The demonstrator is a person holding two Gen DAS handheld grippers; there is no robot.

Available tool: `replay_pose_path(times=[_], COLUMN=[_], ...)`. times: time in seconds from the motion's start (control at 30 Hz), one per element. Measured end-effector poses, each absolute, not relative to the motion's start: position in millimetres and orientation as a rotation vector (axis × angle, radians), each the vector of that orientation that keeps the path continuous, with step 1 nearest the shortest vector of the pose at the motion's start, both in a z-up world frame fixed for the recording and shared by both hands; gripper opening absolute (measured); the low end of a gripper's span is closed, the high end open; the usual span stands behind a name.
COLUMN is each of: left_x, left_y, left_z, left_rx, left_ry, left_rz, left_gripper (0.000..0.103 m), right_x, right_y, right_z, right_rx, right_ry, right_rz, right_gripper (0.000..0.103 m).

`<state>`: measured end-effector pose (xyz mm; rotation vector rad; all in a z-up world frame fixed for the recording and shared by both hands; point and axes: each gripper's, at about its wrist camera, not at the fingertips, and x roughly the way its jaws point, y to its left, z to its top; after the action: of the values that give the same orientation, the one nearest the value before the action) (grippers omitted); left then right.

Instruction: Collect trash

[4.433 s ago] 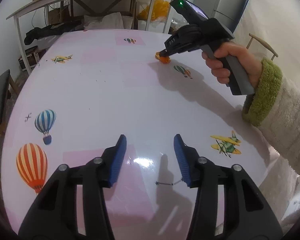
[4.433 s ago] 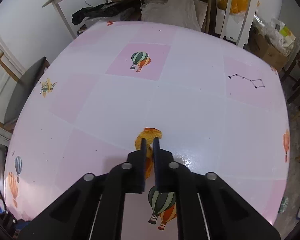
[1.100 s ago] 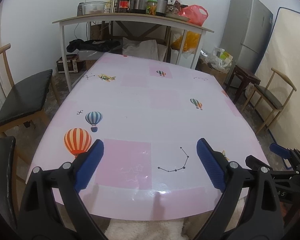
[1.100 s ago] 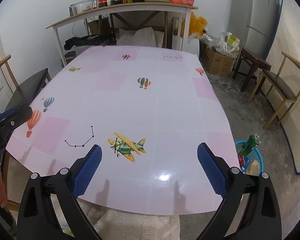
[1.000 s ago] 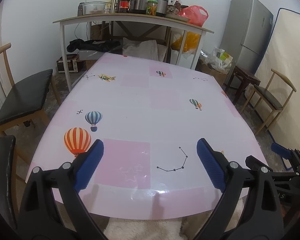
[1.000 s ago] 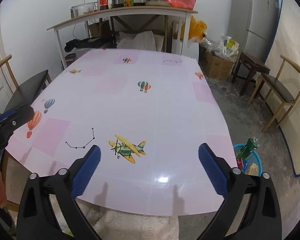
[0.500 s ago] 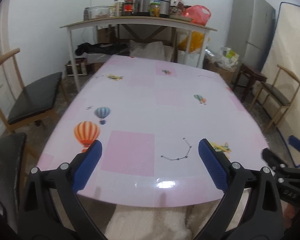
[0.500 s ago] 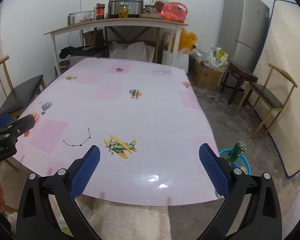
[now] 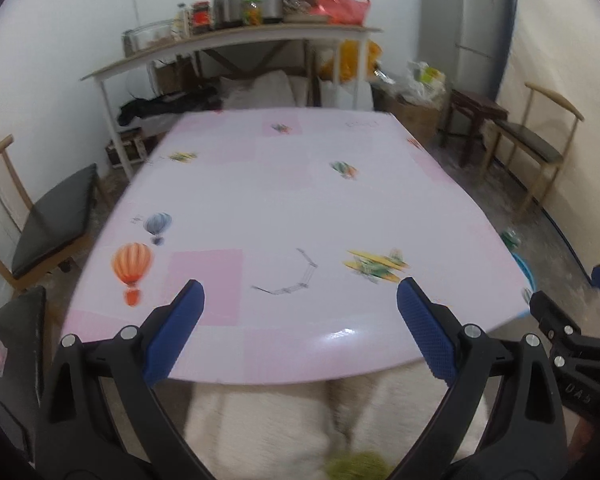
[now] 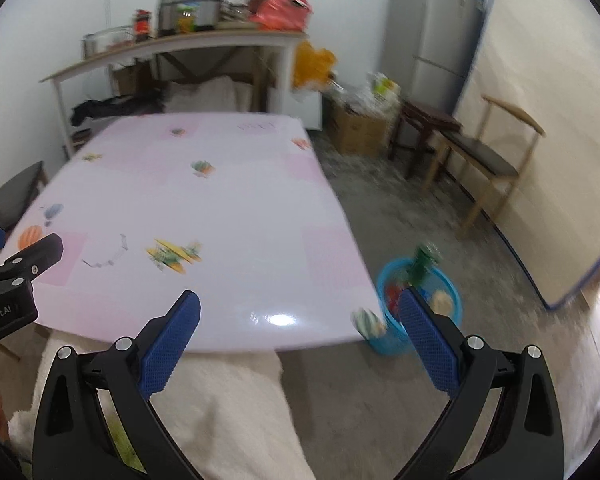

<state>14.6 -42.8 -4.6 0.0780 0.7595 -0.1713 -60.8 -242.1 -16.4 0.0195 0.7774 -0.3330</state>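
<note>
A blue trash basket [image 10: 420, 300] stands on the floor by the table's near right corner, with a green bottle [image 10: 422, 262] and other scraps inside. Its rim peeks past the table edge in the left wrist view as the basket [image 9: 524, 270]. My left gripper [image 9: 300, 320] is open and empty, held back from the pink patterned table [image 9: 284, 208]. My right gripper [image 10: 300, 326] is also open and empty, hovering before the table [image 10: 204, 208] near its front edge. The right tool's body [image 9: 572, 356] shows at the lower right of the left wrist view.
A long shelf table [image 9: 236, 40] with pots and a red bag stands behind. Wooden chairs sit at the right [image 10: 488, 160] and left [image 9: 48, 216]. A fridge [image 10: 428, 36], boxes and bags crowd the far right corner. A white fleecy garment [image 10: 204, 412] lies below both grippers.
Both grippers have drawn back from the table and swung right. The right gripper earlier was shut on an orange scrap on the table; now it is open and empty. The basket is fuller in view.
</note>
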Motion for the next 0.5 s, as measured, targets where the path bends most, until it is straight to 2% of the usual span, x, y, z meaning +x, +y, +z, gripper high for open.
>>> replay_pose_path(times=[0.23,0.5], left_x=[4.6,-1.1], left_y=[-85.2,-102.5], left_z=[-16.2,-13.7], left_rx=[0.085,0.127], left_ry=[0.854,0.849], left_rz=[-0.258,-0.264], left_gripper=[0.093,0.093], right_x=[-91.2,-98.3], right_y=[-280.3,-296.6], right_z=[-24.5,-32.0], right_rx=[0.118,0.150], right_ry=[0.817,0.827], right_rz=[-0.492,-0.537], right_gripper=[0.096,0.096])
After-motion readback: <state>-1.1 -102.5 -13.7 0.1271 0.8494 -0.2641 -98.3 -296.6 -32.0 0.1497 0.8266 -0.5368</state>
